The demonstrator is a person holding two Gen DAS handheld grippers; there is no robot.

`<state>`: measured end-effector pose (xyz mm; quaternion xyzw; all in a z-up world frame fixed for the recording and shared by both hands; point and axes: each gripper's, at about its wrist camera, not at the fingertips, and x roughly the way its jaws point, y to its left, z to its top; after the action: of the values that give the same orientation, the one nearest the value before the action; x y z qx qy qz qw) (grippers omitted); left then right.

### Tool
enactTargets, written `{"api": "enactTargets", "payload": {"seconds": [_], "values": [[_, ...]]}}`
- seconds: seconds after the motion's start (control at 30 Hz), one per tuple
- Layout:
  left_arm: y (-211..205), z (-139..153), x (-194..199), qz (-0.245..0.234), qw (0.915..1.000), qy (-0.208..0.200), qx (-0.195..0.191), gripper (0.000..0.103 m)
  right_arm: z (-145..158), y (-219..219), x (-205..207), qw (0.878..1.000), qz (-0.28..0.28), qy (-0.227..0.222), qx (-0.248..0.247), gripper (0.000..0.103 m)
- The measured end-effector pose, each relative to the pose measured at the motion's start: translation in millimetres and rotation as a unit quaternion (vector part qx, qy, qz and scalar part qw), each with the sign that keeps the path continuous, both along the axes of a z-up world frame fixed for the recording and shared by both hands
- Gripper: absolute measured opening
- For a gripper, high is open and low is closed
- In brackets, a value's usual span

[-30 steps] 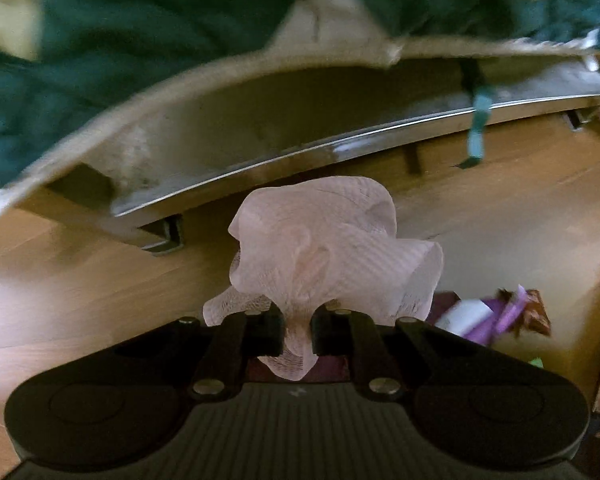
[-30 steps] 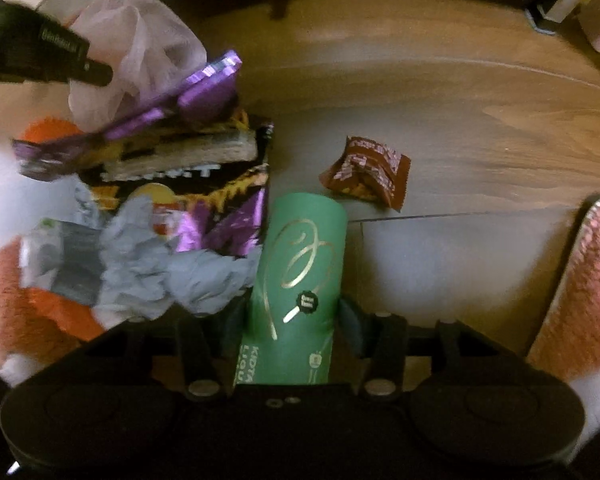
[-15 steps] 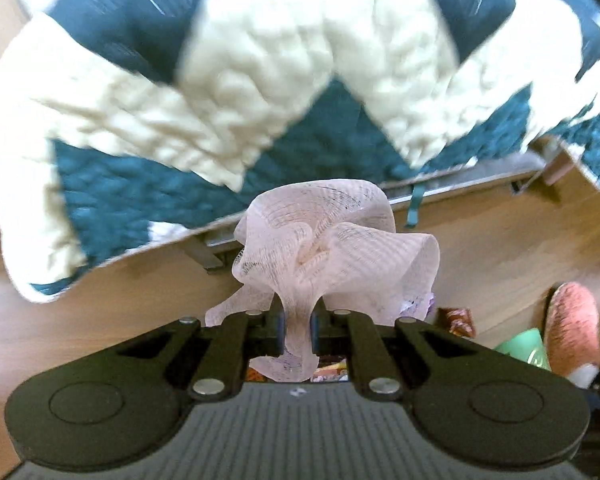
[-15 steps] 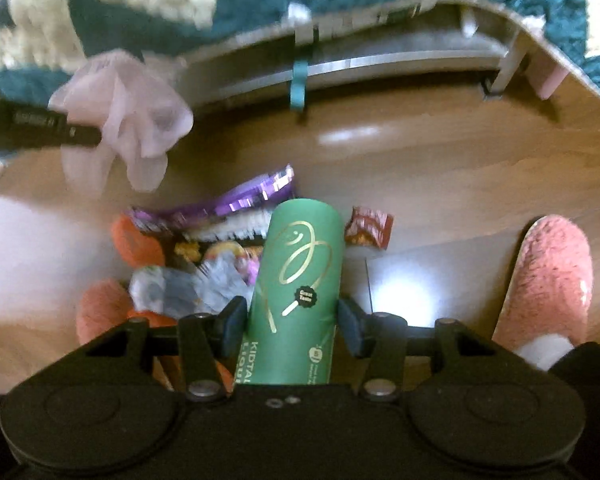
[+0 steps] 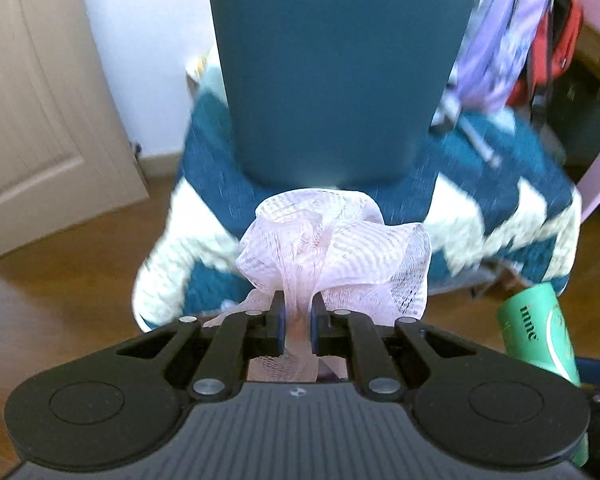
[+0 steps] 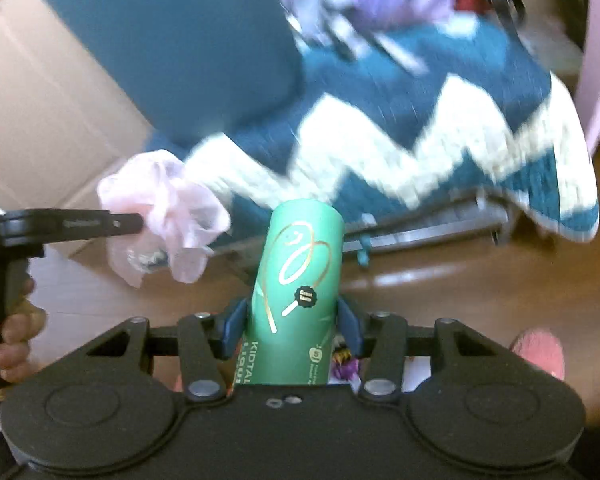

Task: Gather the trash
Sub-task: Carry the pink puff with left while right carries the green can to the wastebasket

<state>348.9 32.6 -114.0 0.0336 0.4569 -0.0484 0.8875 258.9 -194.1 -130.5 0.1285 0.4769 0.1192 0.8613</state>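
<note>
On my left feed, the left gripper [image 5: 297,322] is pressed nearly together, pinching the gathered stem of a pale pink mesh wad [image 5: 332,248] that fans out just ahead of the fingertips, toward twelve o'clock. Past it, at twelve, a tall dark teal panel [image 5: 332,68] rises above a blurred teal and cream zigzag blanket [image 5: 520,216]. At four o'clock I can see the end of the green tube [image 5: 536,328]. A cream door [image 5: 40,112] stands at ten o'clock over the wooden floor [image 5: 80,264].

On my right feed, the right gripper [image 6: 296,322] is clamped partway on that green tube [image 6: 300,280], its blue pads against both sides, the tube pointing to twelve. At nine o'clock the left tool holds the pink wad [image 6: 164,204] off the floor, with my hand [image 6: 12,340] on its handle at eight. A pink slipper [image 6: 540,352] sits at four o'clock. Further out the blanket [image 6: 440,128] drapes over a metal frame rail [image 6: 420,236].
</note>
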Motion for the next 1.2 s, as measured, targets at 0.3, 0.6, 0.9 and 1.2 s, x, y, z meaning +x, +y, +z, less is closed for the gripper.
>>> {"api": "enactTargets", "payload": {"seconds": [0.3,0.6,0.9,1.2], "values": [[-6,113,-14,0.018,0.9951,-0.096,-0.014,0.011,115,1,11,0.993,0.026,-0.116,-0.011,0.049],[-22,215,-1,0.022,0.9819,-0.188,-0.013,0.011,213,21,44,0.976,0.055,-0.208,-0.034,0.049],[-20,278,52,0.046,0.9740,-0.220,-0.024,0.011,267,48,107,0.962,0.057,-0.259,-0.063,0.049],[-17,263,132,0.056,0.9804,-0.188,-0.006,0.011,255,70,181,0.962,0.055,-0.253,-0.083,0.049]]}}
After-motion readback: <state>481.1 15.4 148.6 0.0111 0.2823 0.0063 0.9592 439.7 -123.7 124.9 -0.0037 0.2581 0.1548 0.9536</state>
